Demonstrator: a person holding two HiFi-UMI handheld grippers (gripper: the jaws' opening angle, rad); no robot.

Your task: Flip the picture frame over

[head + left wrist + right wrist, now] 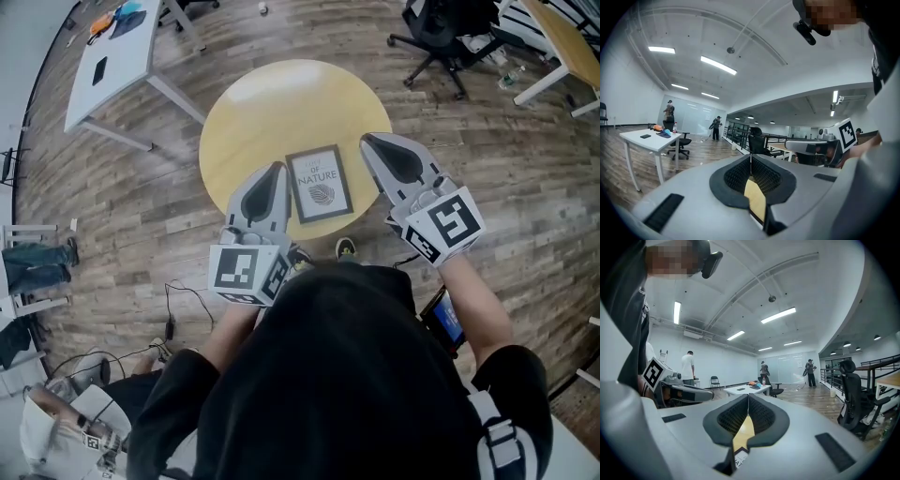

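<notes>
Yellow bench [253, 103]: the frame [320, 183] is judged light, rigid, fragile, best taken by an edge. Left hand-held gripper [277, 171] and right hand-held gripper [368, 142] are closed, empty.

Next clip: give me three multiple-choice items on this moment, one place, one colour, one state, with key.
1. Where is the picture frame?
A. On the floor.
B. On the round table, between the left gripper and the right gripper.
C. On the white desk.
2. What colour is that table?
A. Black.
B. Red.
C. Yellow.
3. How does the frame lie?
A. Print side up.
B. Back side up.
C. Standing upright.
Key: 1 B, the head view shows it flat there; 2 C, the top is yellow; 3 A, its print faces the camera.
</notes>
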